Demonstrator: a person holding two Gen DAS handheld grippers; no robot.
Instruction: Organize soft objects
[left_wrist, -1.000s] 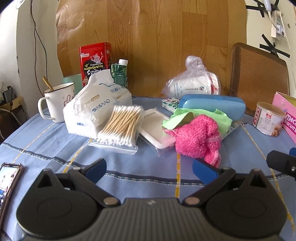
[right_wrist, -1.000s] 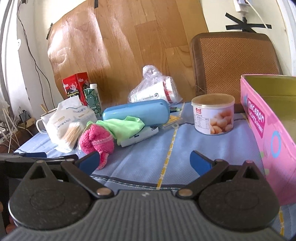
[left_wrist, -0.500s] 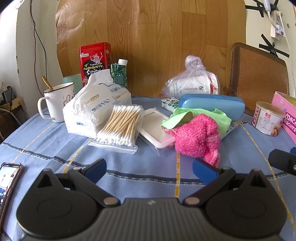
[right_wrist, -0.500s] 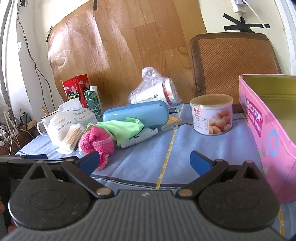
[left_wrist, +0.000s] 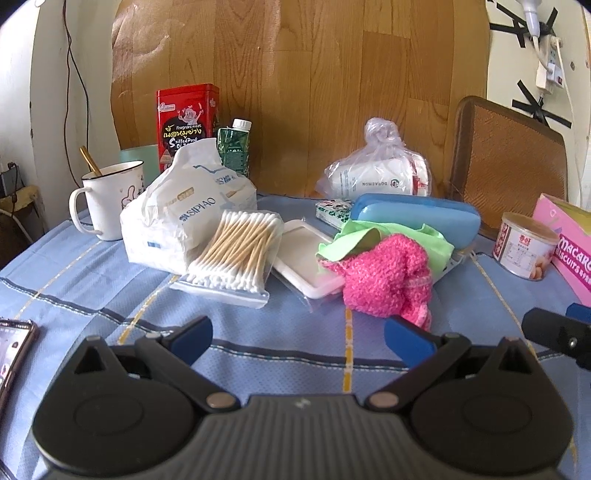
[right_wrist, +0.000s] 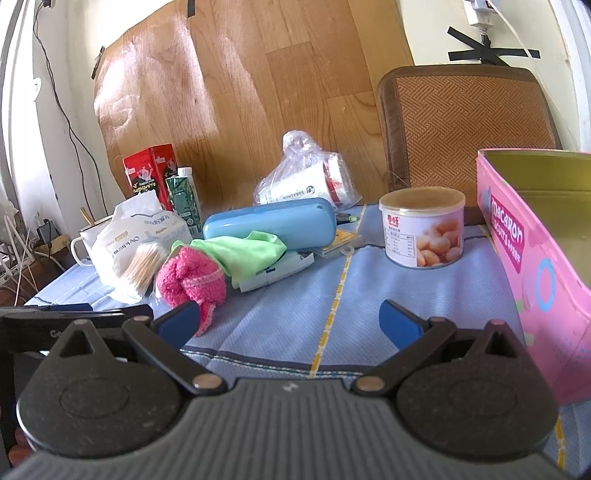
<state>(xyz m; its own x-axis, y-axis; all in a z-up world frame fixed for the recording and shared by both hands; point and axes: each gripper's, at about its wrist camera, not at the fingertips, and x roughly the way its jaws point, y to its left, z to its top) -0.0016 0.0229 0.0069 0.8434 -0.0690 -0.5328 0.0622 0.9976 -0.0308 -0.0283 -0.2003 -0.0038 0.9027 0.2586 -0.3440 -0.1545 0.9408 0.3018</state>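
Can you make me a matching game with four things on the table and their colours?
Things:
1. fuzzy sock
2. glasses case
3. cloth
4. mug

Colours:
a. white
b. pink
c. green
d. blue

Pairs: 1-b, 2-d, 3-c, 4-a

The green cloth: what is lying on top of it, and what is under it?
A pink knitted item lies on the green cloth. A white packet shows beneath, beside the blue case. Anything else underneath is hidden.
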